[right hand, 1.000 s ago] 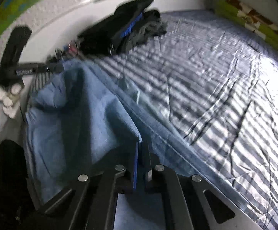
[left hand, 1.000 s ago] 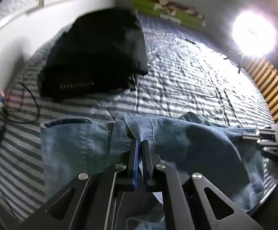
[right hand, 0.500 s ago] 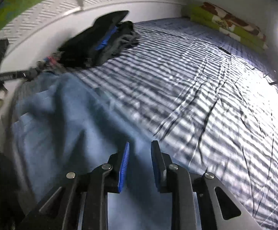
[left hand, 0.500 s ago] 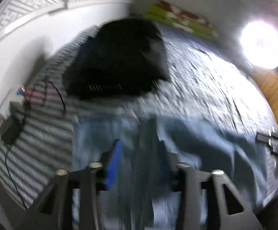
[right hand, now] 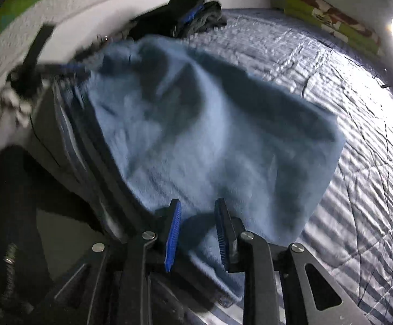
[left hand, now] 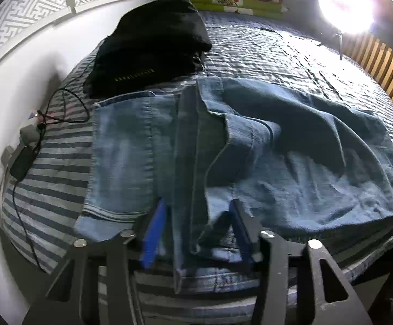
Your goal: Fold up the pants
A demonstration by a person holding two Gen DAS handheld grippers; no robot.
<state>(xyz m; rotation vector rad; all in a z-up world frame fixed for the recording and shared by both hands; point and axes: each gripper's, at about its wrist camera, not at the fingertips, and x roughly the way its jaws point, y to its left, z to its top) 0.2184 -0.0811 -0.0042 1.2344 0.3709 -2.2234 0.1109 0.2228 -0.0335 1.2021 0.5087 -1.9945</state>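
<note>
The blue jeans lie folded over on the striped bed cover, with one leg's hem and seam running toward me. My left gripper hovers over the near edge of the denim. Its jaws are apart and closing, a fold of the leg lies between them, and the pads do not press on it. In the right wrist view the jeans are a rumpled, blurred blue heap. My right gripper stands open above their near corner, with cloth under the gap.
A pile of black clothes sits at the back by the white wall. A cable and charger lie on the left edge of the bed. A bright lamp and wooden slats are at the right. Green pillows line the far end.
Both grippers were shut on the denim a second ago and have let go and opened. Both have drawn back toward the near edge, and the jeans now lie on the bed.
</note>
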